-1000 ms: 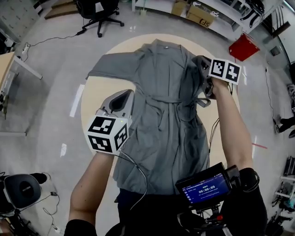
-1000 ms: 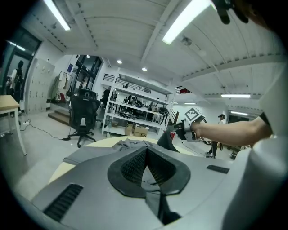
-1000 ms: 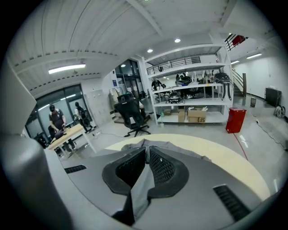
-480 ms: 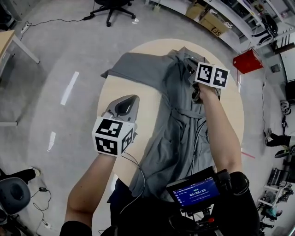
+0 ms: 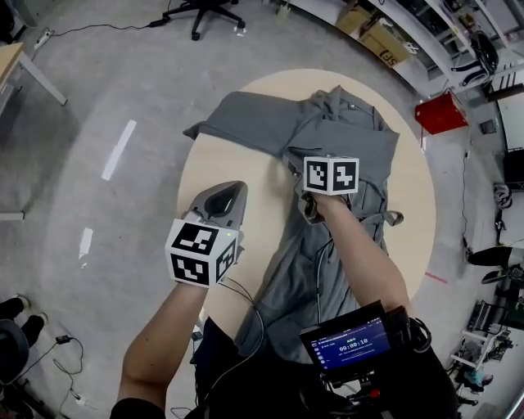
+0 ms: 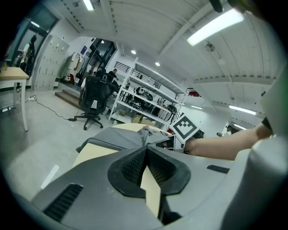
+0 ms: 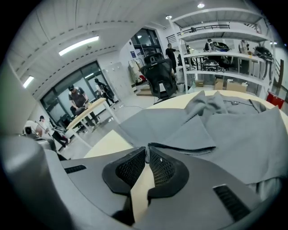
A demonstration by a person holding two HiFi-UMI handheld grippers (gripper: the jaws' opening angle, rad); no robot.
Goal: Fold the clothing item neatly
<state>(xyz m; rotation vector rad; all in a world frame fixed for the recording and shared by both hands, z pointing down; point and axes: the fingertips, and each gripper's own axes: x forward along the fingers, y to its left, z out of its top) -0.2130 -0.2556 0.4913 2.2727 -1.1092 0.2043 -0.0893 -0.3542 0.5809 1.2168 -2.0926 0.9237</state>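
A grey robe-like garment (image 5: 327, 131) lies spread on a round beige table (image 5: 246, 164), its left sleeve (image 5: 237, 123) stretched toward the table's left rim. My right gripper (image 7: 146, 147) is shut on a folded edge of the grey fabric, over the garment's middle. In the head view its marker cube (image 5: 331, 174) hides the tips. My left gripper (image 5: 232, 188) is shut with nothing in it. It hovers over bare table to the left of the garment (image 6: 119, 137).
A black office chair (image 5: 214, 10) stands on the floor beyond the table. A red bin (image 5: 442, 113) and shelves with cartons (image 5: 372, 37) are at the back right. A screen device (image 5: 354, 340) hangs at my chest. A desk leg (image 5: 33, 74) shows far left.
My right gripper has swung from the garment's right side leftward and nearer to me, drawing grey fabric over the middle. The left gripper has sunk a little toward the table.
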